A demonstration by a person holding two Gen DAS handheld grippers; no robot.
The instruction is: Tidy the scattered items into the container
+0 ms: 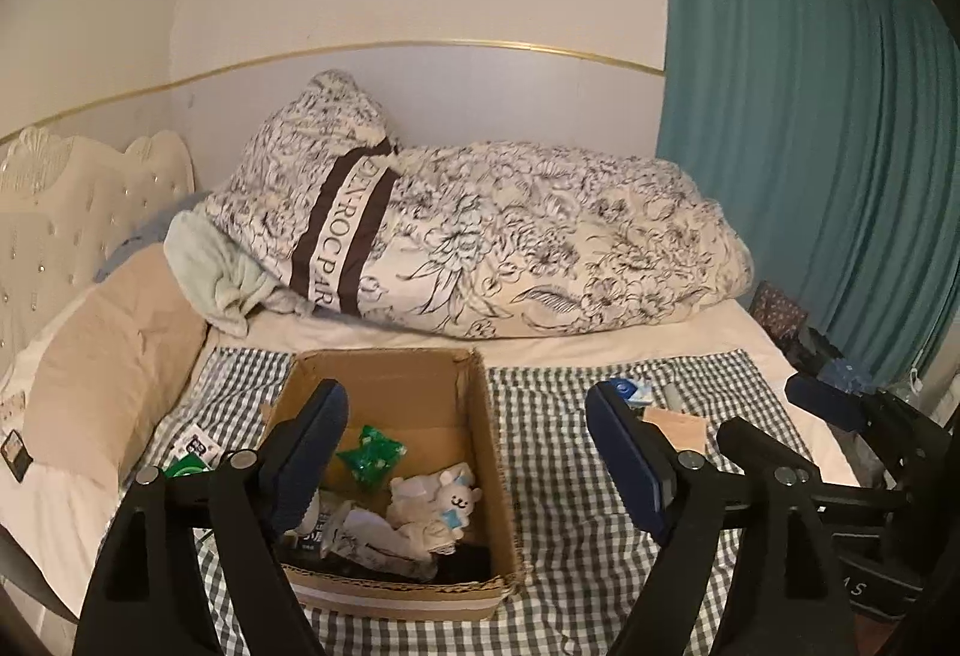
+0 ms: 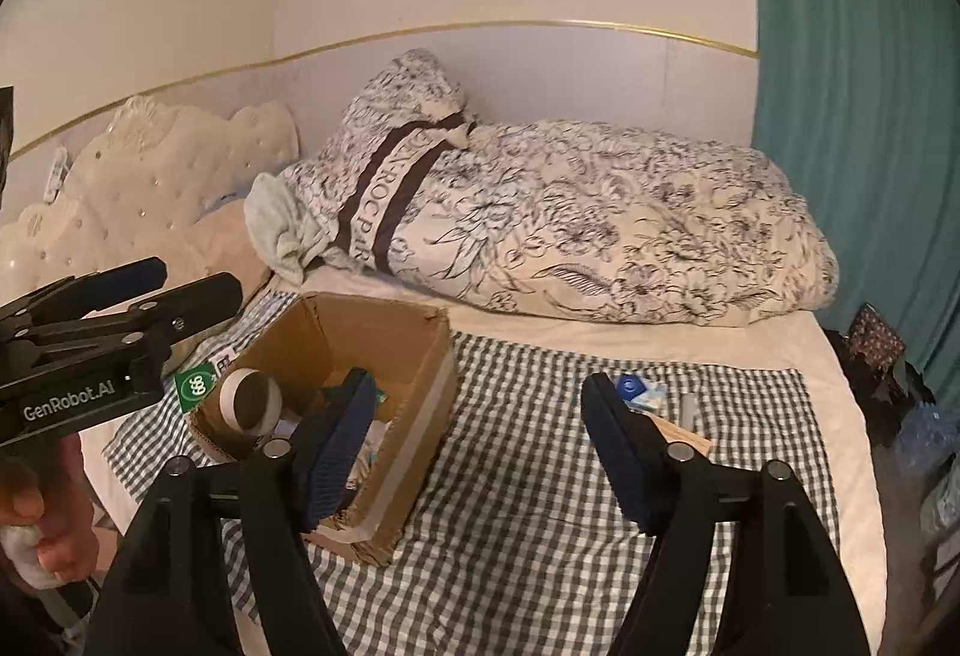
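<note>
An open cardboard box [image 1: 480, 416] [image 2: 432, 386] sits on a checked cloth [image 1: 558, 476] [image 2: 528, 506] on the bed. Inside lie a green packet [image 1: 372, 455], a white plush toy [image 1: 438, 500] and crumpled wrappers. A roll of tape [image 2: 249, 398] falls or rests at the box's left rim. My left gripper [image 1: 465, 446] is open and empty above the box; it also shows in the right wrist view [image 2: 180, 284]. My right gripper [image 2: 477, 434] is open and empty right of the box. A blue-white packet [image 2: 639, 392] [image 1: 630, 392], a wooden block [image 2: 684, 437] [image 1: 675, 428] and a grey tube [image 2: 689, 410] lie on the cloth.
A green packet [image 1: 189, 461] [image 2: 195, 389] lies left of the box. A floral duvet [image 1: 510, 236] and pillows are piled behind. A padded headboard [image 1: 72, 212] stands left, a teal curtain [image 1: 810, 146] right. Clutter sits beside the bed's right edge [image 2: 888, 374].
</note>
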